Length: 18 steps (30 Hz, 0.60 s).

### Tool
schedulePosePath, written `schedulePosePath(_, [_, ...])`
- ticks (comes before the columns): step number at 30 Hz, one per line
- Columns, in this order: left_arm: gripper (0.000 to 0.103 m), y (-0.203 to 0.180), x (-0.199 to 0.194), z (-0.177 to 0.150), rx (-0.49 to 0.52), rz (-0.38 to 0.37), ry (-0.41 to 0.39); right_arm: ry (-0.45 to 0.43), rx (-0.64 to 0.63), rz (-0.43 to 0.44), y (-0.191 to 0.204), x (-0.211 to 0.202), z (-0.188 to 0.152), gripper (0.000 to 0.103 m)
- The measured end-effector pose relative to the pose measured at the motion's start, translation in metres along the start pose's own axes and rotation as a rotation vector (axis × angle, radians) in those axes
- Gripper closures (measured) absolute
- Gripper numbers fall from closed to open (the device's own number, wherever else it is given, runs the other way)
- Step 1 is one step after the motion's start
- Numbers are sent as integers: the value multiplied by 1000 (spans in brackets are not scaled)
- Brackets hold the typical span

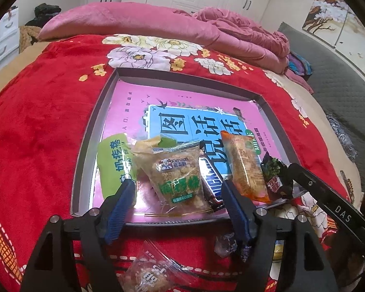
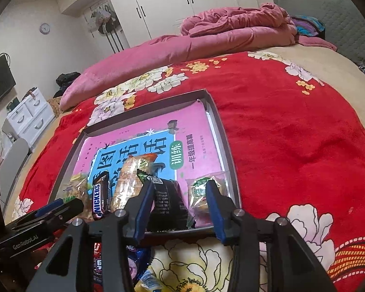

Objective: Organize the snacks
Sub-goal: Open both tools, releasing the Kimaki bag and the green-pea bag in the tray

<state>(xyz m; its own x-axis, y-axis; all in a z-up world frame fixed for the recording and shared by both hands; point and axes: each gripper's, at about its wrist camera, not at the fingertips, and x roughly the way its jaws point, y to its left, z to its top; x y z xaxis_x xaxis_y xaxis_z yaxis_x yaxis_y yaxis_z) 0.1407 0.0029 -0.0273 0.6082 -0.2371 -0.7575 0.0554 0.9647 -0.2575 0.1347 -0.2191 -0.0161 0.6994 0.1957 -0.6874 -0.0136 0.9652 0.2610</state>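
A shallow grey tray [image 1: 90, 131] [image 2: 227, 143] lined with a pink book lies on the red bed cover. Along its near edge lie a green packet [image 1: 114, 160], a clear pastry packet [image 1: 177, 177], a Snickers bar [image 1: 211, 182] [image 2: 99, 198], an orange packet [image 1: 248, 168] [image 2: 129, 182], a black packet [image 1: 275, 172] [image 2: 168, 199] and a small pastry packet [image 2: 202, 192]. My left gripper [image 1: 177, 189] is open over the clear pastry packet, holding nothing. My right gripper [image 2: 180, 189] is open over the black packet, holding nothing.
Loose snacks lie on the cover in front of the tray: a clear biscuit packet [image 1: 146, 270], small wrapped sweets [image 1: 228, 243] and blue and red wrappers [image 2: 114, 265]. A folded pink quilt [image 1: 158, 24] lies at the far side of the bed. White drawers [image 2: 29, 116] stand at left.
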Motion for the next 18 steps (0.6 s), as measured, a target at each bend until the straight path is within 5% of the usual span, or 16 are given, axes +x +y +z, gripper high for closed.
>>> schedulePosePath(18, [28,5,-20,0,-20,-3,-54,-14,-36,27,9,-9,-3,47])
